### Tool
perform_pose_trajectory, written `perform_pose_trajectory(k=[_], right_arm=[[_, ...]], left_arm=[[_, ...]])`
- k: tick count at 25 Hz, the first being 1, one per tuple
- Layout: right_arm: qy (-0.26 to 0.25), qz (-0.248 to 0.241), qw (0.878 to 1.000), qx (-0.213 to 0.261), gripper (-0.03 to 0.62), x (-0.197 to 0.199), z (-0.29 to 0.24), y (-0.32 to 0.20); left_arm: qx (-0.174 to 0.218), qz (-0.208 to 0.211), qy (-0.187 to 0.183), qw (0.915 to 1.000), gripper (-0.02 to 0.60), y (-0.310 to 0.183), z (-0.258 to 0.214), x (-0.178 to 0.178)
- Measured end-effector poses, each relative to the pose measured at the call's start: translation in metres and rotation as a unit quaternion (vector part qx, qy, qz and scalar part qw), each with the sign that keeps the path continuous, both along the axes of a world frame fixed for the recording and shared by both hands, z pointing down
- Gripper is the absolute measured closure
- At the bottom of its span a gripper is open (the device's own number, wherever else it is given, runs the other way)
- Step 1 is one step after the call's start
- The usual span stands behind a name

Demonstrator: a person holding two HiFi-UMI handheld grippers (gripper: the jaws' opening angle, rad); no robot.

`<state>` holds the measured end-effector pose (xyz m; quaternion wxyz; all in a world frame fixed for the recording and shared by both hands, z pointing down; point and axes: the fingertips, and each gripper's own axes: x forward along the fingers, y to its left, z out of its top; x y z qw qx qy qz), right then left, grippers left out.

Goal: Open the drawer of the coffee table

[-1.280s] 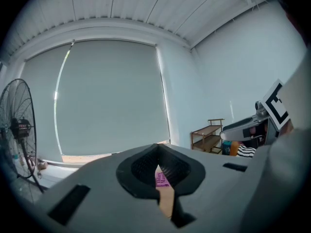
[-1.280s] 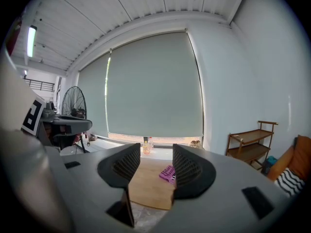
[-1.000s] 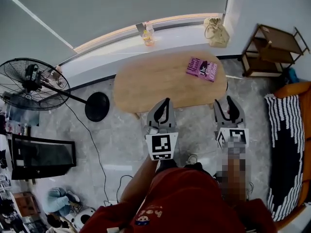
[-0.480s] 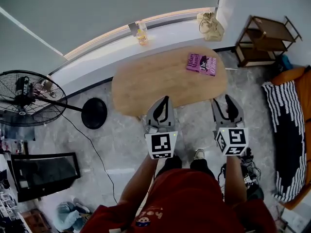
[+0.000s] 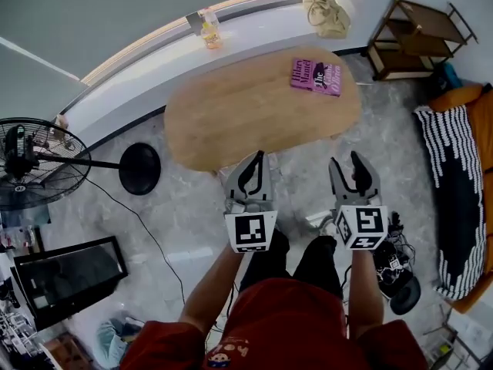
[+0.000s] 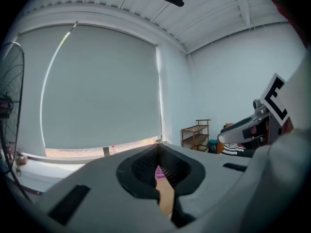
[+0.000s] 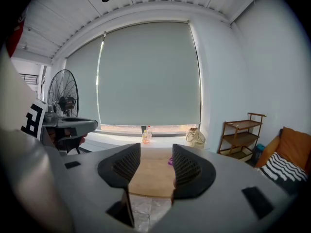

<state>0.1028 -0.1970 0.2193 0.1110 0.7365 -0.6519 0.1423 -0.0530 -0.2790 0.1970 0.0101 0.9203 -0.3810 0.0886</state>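
Desk: oval, wood top, at 12 o'clock from both grippers, on the grey floor. Near edge sits just ahead of the jaw tips, not touching. Can't make out the drawer in any view.

Left gripper: jaws closed, only a thin slit between the pads, nothing in it. Through the slit, just desk top and a bit of the book.

Right gripper: jaws wide apart, empty. Desk top and floor show through the gap.

Both grippers are side by side, pointing at the desk and tilted slightly down.

Book: purple, flat on the desk's 1 o'clock end.

Surroundings: fan at 9 o'clock, bottle on the sill at 11, bag at 12–1, shelf at 2.
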Motion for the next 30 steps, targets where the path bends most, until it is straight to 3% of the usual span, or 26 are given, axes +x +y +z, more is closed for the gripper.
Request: perform_pose_trajectory(k=[10,14,17,24,30], right_arm=[[-0.027,-0.018,0.999,-0.018,0.393,0.046,0.065,0.01],[-0.025,-0.046,0.998,-0.033,0.393,0.064,0.095,0.02],[-0.028,-0.065,0.997,-0.043,0.393,0.079,0.12,0.027],[-0.028,-0.083,0.995,-0.053,0.402,0.098,0.193,0.032],[-0.032,-0.088,0.993,-0.068,0.401,0.108,0.27,0.039]], left_arm=[[-0.006,-0.015,-0.006,0.9998,0.575,0.021,0.06,0.041],[-0.016,-0.024,0.026,0.9992,0.575,0.039,0.076,0.069],[-0.003,-0.018,0.01,0.9998,0.575,0.052,0.095,0.091],[-0.03,-0.03,-0.003,0.9991,0.575,0.065,0.179,0.125],[-0.048,-0.039,-0.017,0.998,0.575,0.069,0.267,0.13]])
